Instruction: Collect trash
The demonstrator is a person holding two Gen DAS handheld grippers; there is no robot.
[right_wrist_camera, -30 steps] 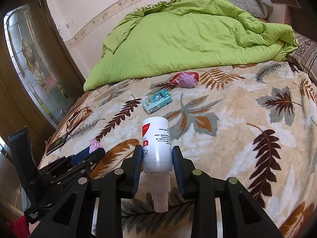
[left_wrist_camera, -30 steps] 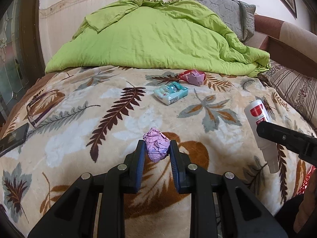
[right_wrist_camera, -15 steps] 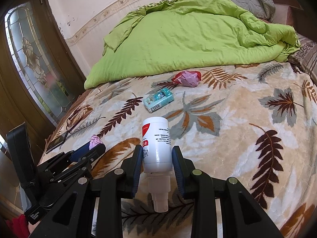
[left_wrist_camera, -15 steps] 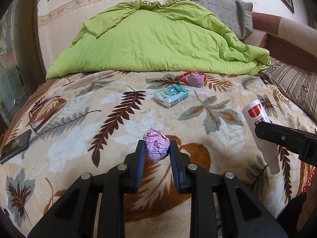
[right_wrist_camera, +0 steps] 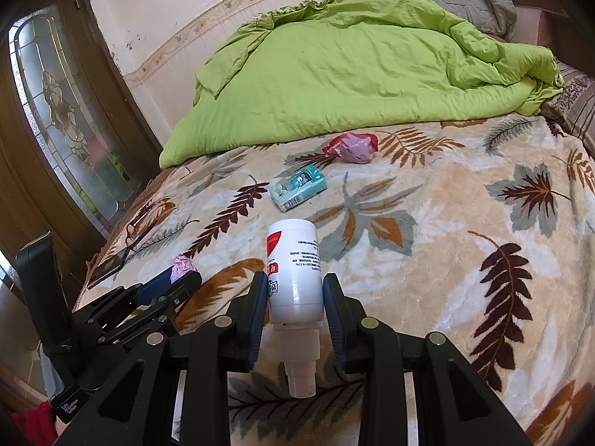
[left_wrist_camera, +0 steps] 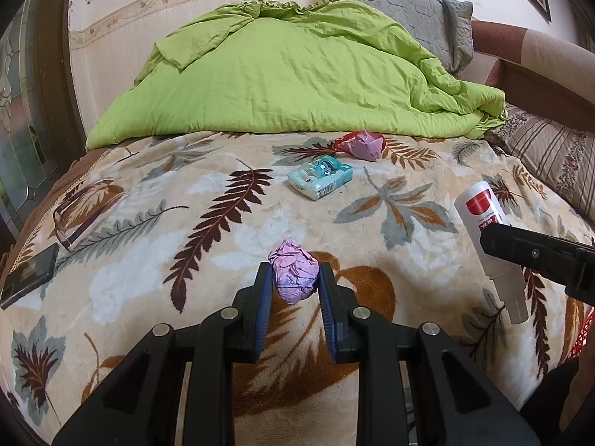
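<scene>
Left claw (left_wrist_camera: 292,284) is clamping a crumpled pink paper ball (left_wrist_camera: 293,275) between its blue-padded fingers (left_wrist_camera: 264,297), holding it just above the leaf-patterned blanket (left_wrist_camera: 156,260) covering the bed; the ball is wrinkled, pale pink to lilac, with faint bluish marks on its lower folds. Right claw (right_wrist_camera: 295,297) is gripping a white plastic bottle (right_wrist_camera: 293,264) by its body, the base pointing away from the camera and the white nozzle end pointing back toward it. The bottle is carrying a red label panel with white characters and several lines of small black print, too fine and too foreshortened to be read with confidence. Farther up the blanket, a small teal-and-white packet (left_wrist_camera: 320,181) showing a cartoon figure and a barcode is lying flat, its lettering not legible. Just beyond it, a crumpled red wrapper with a pinkish wad (left_wrist_camera: 360,144) is resting near the edge of the heaped lime-green quilt (left_wrist_camera: 290,81). A grey quilted pillow (left_wrist_camera: 409,18) is leaning behind the quilt. At the bed's left edge, a dark phone (left_wrist_camera: 29,275) and a pair of spectacles (left_wrist_camera: 70,223) are lying side by side. In the right wrist view, the left claw's housing is bearing a small white label apparently reading "Data Acquisition System" (right_wrist_camera: 70,407).
</scene>
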